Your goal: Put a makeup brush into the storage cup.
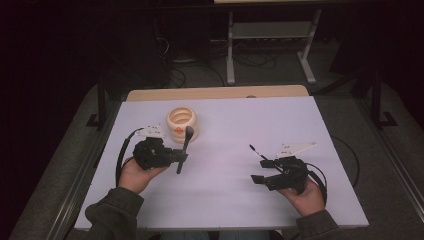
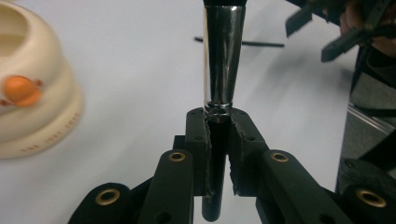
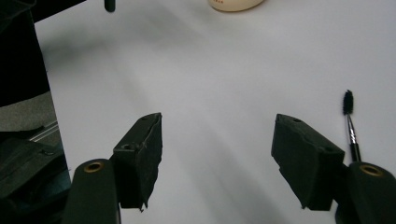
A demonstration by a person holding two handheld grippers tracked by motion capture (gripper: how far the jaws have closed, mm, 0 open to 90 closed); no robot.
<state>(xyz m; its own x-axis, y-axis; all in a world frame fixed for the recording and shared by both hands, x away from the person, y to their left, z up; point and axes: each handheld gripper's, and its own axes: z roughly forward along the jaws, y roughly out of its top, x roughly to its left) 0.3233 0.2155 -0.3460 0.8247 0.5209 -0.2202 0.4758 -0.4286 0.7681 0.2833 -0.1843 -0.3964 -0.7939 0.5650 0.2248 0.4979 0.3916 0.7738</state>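
Left tool (image 2: 218, 140) clenched on big brush (image 2: 223, 60) — rt tool (image 3: 217, 158) released, thin brush (image 3: 351, 130) just beside, cup (image 1: 182, 122) behind.

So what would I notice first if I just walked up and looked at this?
Probably the round cream pot with an orange blob on its side, at the far left of the white table. Just in front of it, the left gripper pinches a big brush with a shiny silver collar. On the right, the right gripper has its jaws wide apart with nothing in them, and a thin little brush lies on the table beside it.
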